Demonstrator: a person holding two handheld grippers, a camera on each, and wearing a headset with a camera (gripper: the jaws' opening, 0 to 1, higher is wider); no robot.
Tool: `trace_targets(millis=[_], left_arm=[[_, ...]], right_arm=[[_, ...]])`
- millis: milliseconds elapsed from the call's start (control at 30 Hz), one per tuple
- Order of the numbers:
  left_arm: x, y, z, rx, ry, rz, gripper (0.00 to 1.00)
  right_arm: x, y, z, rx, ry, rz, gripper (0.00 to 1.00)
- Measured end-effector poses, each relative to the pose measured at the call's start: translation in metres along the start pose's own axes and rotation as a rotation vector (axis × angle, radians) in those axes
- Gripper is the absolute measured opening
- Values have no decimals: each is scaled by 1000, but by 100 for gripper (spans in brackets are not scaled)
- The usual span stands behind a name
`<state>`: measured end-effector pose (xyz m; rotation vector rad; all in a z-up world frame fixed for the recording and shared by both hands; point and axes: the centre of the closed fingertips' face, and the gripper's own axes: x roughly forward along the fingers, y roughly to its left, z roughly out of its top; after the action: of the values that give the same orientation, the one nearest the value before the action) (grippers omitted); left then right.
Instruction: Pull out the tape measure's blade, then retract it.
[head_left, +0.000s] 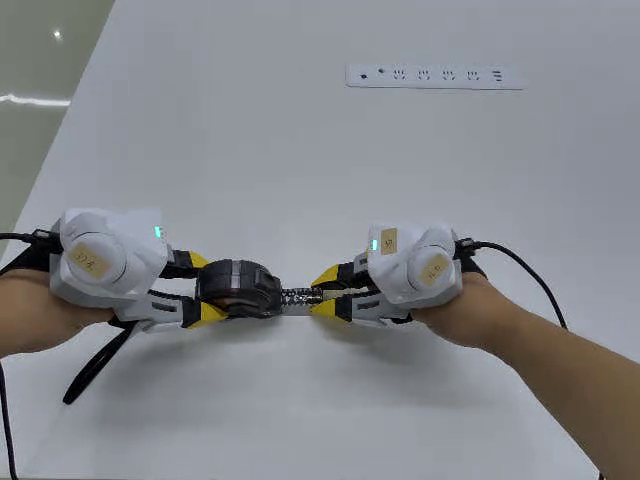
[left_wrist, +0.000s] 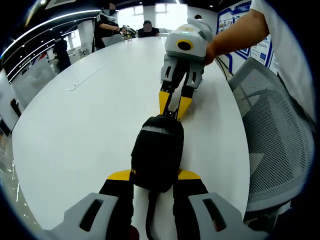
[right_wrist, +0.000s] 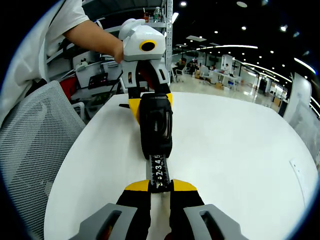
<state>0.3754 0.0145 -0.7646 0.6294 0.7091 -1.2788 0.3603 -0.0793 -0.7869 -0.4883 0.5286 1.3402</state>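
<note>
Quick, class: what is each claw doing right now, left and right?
Left claw: closed on the tape measure.
Right claw: closed on the blade, with a short length showing.

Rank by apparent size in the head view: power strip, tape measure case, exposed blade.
Tied first: power strip and tape measure case; the strip looks longer, the case bulkier, and the strip lies farther away.
Last: exposed blade, clearly smallest.

Standing over the scene, the head camera is looking forward and down at the white tabletop from close above. The left gripper camera is riding low, facing the right gripper, whose camera is looking straight back. All three are sharing the tape measure between them.
</note>
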Motion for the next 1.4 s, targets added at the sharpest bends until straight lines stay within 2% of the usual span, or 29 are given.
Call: trace_targets(millis=[433,867,1400], left_arm=[[0,0,0,2,1,0,24],[-1,-1,0,-2,0,-1,24],[0,0,1,8,9,-4,24]], right_arm=[[-22,-3,-18,2,32,-12,10],[-32,-6,-23,-3,43,-16,9],[-63,-7,-49,18,86,-47,9]])
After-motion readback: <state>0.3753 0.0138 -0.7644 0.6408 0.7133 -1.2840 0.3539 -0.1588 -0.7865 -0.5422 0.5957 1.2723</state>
